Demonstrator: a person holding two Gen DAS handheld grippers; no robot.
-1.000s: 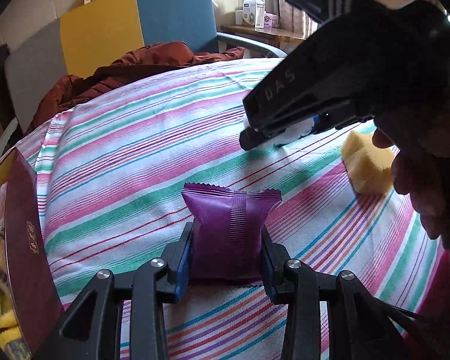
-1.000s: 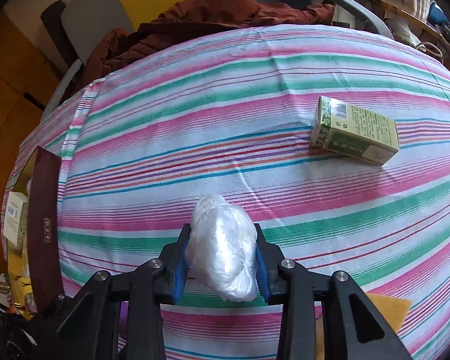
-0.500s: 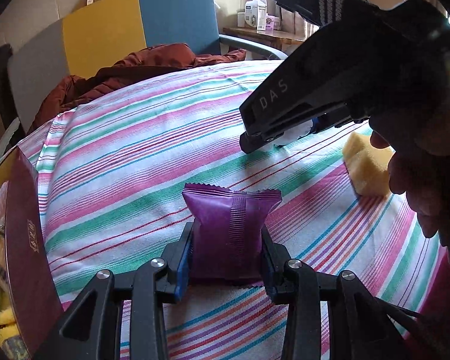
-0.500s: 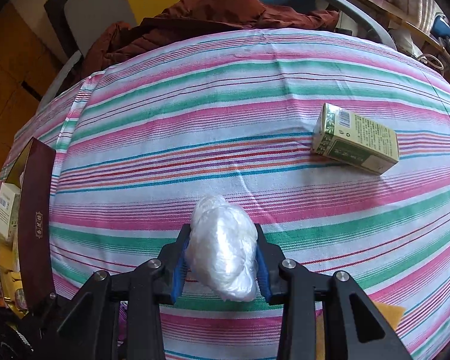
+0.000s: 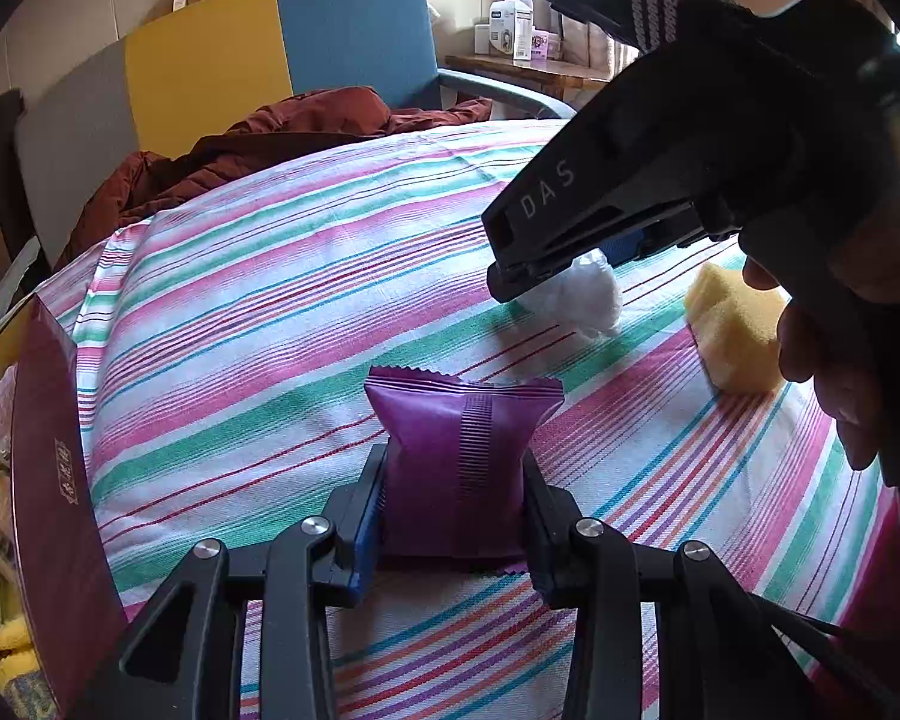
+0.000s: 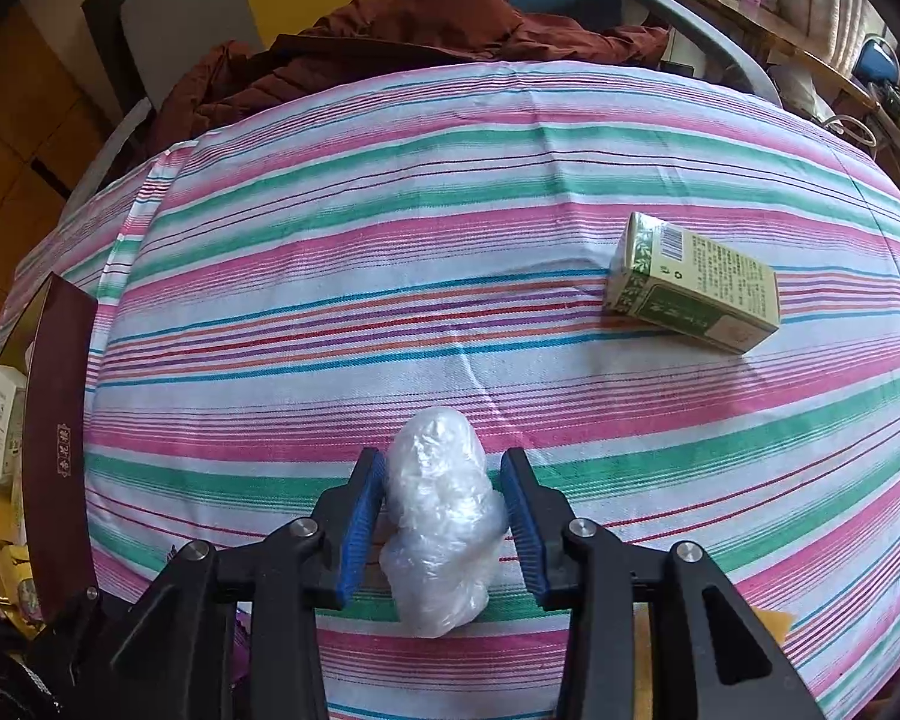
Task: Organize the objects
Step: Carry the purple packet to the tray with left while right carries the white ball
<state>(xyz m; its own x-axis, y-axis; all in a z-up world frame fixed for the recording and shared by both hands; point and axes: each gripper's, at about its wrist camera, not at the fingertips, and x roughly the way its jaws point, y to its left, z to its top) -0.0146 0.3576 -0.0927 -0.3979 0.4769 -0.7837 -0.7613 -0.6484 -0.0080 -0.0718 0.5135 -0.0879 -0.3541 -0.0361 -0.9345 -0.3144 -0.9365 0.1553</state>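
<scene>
Purple foil is what the left gripper (image 5: 453,504) is clamped on: a snack packet (image 5: 459,468) squeezed between its blue pads, low over the striped surface (image 5: 270,312), same as a second ago, hand not moving.

The change is on the right. The right gripper (image 6: 444,516) had the crumpled clear plastic wad (image 6: 441,516) pinched tight; now its jaws are opening, and there's a gap between the pads and the wad, which sits on the surface between them. Looks like a release rather than a pickup, though that's just my read.

That gripper points steeply down, fingers (image 5: 822,372) of the person's hand wrapped round the handle. Outward from the wad: yellow sponge (image 5: 735,336) just beside, green carton (image 6: 693,294) well apart, dark red box (image 6: 54,450) at the surface's far left edge.
</scene>
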